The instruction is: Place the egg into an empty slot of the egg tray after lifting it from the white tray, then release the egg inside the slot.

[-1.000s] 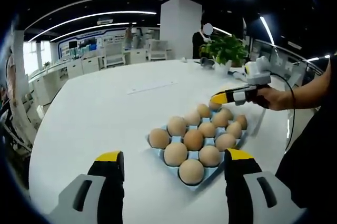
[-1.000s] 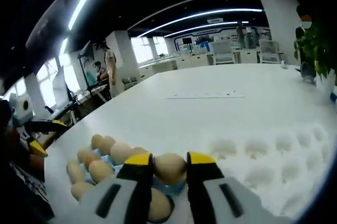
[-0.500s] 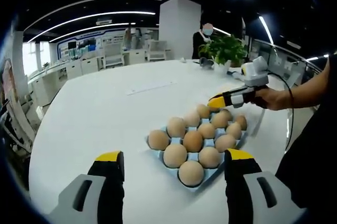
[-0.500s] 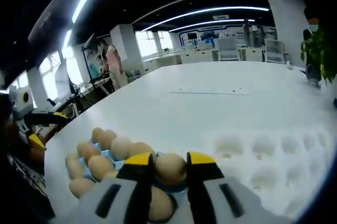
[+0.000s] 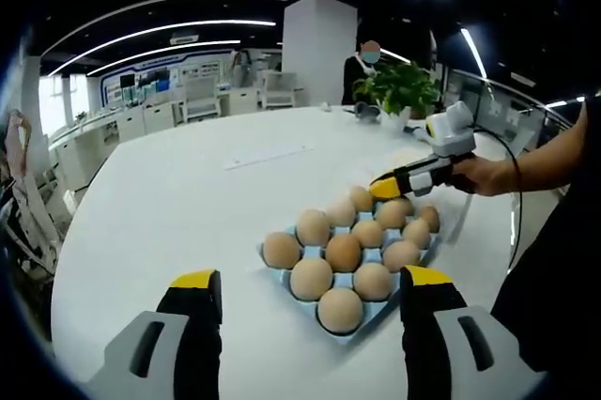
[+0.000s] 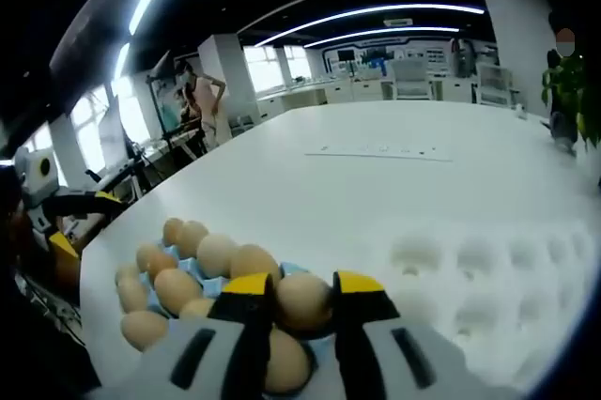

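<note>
Right gripper (image 6: 302, 295): clamped on the egg (image 6: 302, 301), held just above the blue egg tray (image 5: 362, 325)
Left gripper (image 5: 310, 292): wide open, empty, near edge of bench (image 5: 169, 203)
White tray (image 6: 488, 278): right of egg tray
Done: egg lifted, carried over
Left: lowering into slot, letting go

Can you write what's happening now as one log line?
right hand-held gripper: shut on egg | over blue egg tray | left hand-held gripper: open

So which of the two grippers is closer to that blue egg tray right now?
The right. The right gripper is over the far corner of the blue egg tray, shut on an egg. The left gripper sits back from the tray's near end, jaws wide open.
</note>
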`<state>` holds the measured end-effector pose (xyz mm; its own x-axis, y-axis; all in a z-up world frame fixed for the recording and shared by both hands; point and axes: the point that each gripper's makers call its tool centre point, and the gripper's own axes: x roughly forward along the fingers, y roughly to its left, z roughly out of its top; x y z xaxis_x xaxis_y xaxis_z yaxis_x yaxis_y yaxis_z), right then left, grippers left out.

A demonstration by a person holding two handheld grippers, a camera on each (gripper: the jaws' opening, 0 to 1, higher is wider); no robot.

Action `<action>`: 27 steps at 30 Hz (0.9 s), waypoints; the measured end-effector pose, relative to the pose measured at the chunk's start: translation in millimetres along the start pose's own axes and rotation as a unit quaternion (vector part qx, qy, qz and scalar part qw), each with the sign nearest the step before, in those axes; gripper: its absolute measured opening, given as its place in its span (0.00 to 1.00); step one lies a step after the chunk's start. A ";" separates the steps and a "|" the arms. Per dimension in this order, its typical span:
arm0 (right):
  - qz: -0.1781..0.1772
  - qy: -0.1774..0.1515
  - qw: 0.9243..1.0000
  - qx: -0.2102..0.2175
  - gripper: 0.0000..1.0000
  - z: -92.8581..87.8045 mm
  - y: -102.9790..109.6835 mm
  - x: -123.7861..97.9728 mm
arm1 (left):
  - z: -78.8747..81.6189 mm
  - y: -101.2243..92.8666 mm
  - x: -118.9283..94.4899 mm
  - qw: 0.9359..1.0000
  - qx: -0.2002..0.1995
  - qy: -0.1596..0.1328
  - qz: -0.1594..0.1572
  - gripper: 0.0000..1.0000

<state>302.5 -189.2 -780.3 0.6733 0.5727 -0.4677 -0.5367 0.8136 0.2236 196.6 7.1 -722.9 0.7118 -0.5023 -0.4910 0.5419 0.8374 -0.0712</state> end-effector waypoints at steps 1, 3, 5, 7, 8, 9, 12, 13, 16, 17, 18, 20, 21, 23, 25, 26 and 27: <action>0.001 0.000 1.000 0.002 0.25 0.3 0.0 -0.1 | -0.3 0.4 -0.1 1.000 0.000 0.001 0.001 0.77; 0.003 0.001 1.000 -0.002 0.25 -0.1 0.0 0.0 | -1.2 1.1 -0.4 1.000 0.000 0.002 0.001 0.77; 0.006 0.001 1.000 -0.005 0.25 -0.4 0.3 -0.1 | -1.9 1.2 -0.5 1.000 -0.001 0.003 0.001 0.77; 0.009 0.004 1.000 -0.006 0.25 -0.6 0.5 0.0 | -2.3 0.8 -0.4 1.000 0.001 0.003 0.001 0.77; 0.010 0.005 1.000 -0.012 0.25 -0.9 0.8 0.1 | -2.3 0.7 -0.3 1.000 0.000 0.003 0.000 0.77; 0.013 0.009 1.000 -0.026 0.25 -1.9 1.4 0.0 | -2.1 0.6 -0.1 1.000 0.000 0.002 0.001 0.77; 0.018 0.015 0.999 -0.032 0.25 -2.8 2.2 0.4 | -1.5 0.0 0.0 1.000 0.000 0.001 0.000 0.77; 0.018 0.016 0.999 -0.034 0.25 -3.0 2.3 0.6 | -1.5 -0.1 -0.1 1.000 0.000 0.001 0.000 0.77; 0.019 0.018 0.999 -0.038 0.25 -3.2 2.0 0.7 | -2.2 0.2 -0.7 1.000 0.000 0.002 0.001 0.77; 0.018 0.017 0.999 -0.038 0.25 -3.2 2.0 0.6 | -2.2 0.1 -1.1 1.000 0.000 0.001 0.002 0.77; 0.018 0.017 0.999 -0.039 0.25 -3.3 2.0 0.6 | -2.2 0.1 -1.5 1.000 0.000 0.001 0.002 0.77; 0.017 0.017 0.999 -0.041 0.25 -3.3 2.1 0.5 | -2.3 0.2 -2.0 1.000 0.000 0.001 0.003 0.77; 0.018 0.017 0.999 -0.045 0.25 -3.4 2.3 0.6 | -2.3 0.1 -2.4 1.000 0.000 0.001 0.003 0.77; 0.018 0.016 0.999 -0.045 0.25 -3.2 2.3 0.7 | -2.3 0.1 -2.8 1.000 0.001 0.000 0.004 0.77; 0.020 0.013 0.999 -0.041 0.25 -2.8 1.5 0.4 | -1.6 -0.3 -3.4 1.000 0.001 -0.001 0.004 0.77; 0.020 0.012 0.999 -0.040 0.25 -2.8 1.6 -0.2 | -0.9 -0.7 -3.7 1.000 0.001 -0.002 0.003 0.77; 0.020 0.009 0.999 -0.040 0.25 -2.5 1.6 -1.0 | -0.7 -0.8 -3.9 1.000 0.002 -0.003 0.003 0.77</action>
<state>299.8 -188.7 -781.6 0.6417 0.6019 -0.4753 -0.6026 0.7791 0.1731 193.0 8.5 -721.6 0.7177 -0.4979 -0.4868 0.5387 0.8400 -0.0650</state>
